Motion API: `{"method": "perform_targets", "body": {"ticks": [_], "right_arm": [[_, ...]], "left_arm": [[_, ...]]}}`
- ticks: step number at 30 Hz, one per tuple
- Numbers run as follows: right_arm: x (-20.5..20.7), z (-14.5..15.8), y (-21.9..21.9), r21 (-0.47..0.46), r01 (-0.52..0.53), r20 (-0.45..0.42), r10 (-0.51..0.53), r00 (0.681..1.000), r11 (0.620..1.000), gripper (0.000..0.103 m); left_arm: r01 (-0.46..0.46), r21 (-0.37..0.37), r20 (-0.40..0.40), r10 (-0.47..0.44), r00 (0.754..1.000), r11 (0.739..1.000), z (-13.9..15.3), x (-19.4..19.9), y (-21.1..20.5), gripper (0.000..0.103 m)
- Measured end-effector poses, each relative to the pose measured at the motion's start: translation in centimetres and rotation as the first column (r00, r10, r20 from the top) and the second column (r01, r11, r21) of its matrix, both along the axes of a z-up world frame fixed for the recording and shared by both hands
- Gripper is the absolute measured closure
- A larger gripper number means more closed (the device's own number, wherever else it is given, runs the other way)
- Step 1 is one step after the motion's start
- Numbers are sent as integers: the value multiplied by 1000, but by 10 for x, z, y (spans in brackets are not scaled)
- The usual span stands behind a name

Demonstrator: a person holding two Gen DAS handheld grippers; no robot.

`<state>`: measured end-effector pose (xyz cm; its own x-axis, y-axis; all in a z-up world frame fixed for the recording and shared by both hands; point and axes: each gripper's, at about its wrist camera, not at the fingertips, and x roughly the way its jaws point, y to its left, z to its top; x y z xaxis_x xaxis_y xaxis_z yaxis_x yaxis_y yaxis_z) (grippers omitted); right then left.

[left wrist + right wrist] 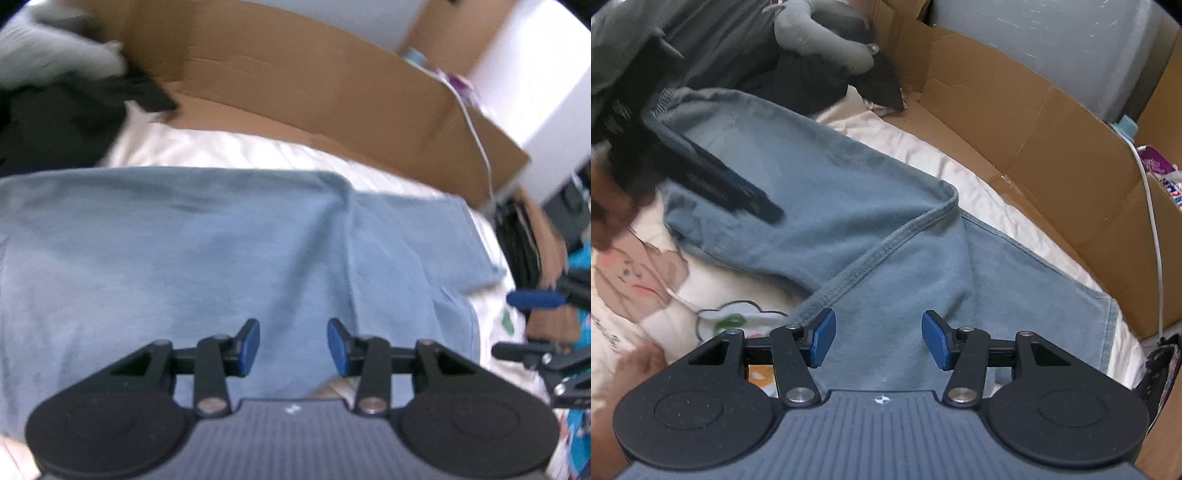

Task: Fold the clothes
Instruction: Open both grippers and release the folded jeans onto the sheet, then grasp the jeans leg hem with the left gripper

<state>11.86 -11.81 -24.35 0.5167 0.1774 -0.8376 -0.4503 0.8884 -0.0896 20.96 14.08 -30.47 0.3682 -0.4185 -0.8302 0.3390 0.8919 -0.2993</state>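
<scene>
Blue garment point(849, 206) is seen spread on a bed sheet point(923, 155) with cartoon prints, filling the lower and middle part of both views. In the foreground of the right wrist view, the right claw point(878, 339) is held spread apart with nothing between its pads, just above the cloth near a stitched hem that has been turned back over the rest. In the left wrist view the left claw point(293, 347) is likewise parted and empty, poised over the flat middle of the fabric; it is judged that both are placed there to take hold for a next fold. The long axis of the garment is seen to run from the upper left of the right wrist frame down to the lower right, with the folded hem crossing it diagonally. Farther back, a cardboard box point(1034, 122) is set along the bed's far edge, and a heap of grey and dark clothes point(798, 48) is piled at the upper left.
</scene>
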Motion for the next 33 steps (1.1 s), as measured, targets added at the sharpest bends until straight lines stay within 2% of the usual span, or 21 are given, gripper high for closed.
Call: {"method": "perform_targets", "body": {"ticks": [4, 7, 10, 14, 19, 22, 27, 33], "right_arm": [[-10, 17, -10, 4, 8, 23, -8, 1000, 1000, 40], [-19, 26, -25, 7, 84, 55, -84, 995, 996, 37], [-27, 24, -38, 49, 161, 50, -163, 985, 986, 37], [-34, 17, -49, 85, 204, 28, -207, 978, 975, 37], [-28, 3, -64, 132, 262, -43, -258, 965, 956, 35], [-26, -6, -75, 159, 282, -56, -276, 959, 946, 35], [-27, -23, -90, 209, 285, -80, -274, 958, 936, 35], [-24, -46, -98, 293, 284, -114, -262, 958, 913, 36]], "left_arm": [[12, -24, -86, -14, 996, 1000, -5, -11, -19, 60], [-9, -47, -143, 2, 990, 999, -12, -16, -26, 59], [-31, -50, -206, 20, 978, 998, -18, -17, -37, 58], [-60, 5, -211, 60, 976, 998, -25, -15, -46, 55], [-90, 5, -246, 89, 965, 996, -35, -22, -48, 55], [-98, 1, -263, 95, 960, 995, -41, -27, -50, 55], [-152, -13, -239, 144, 960, 988, -45, -25, -44, 57], [-168, 5, -223, 165, 961, 986, -50, -21, -39, 59]]}}
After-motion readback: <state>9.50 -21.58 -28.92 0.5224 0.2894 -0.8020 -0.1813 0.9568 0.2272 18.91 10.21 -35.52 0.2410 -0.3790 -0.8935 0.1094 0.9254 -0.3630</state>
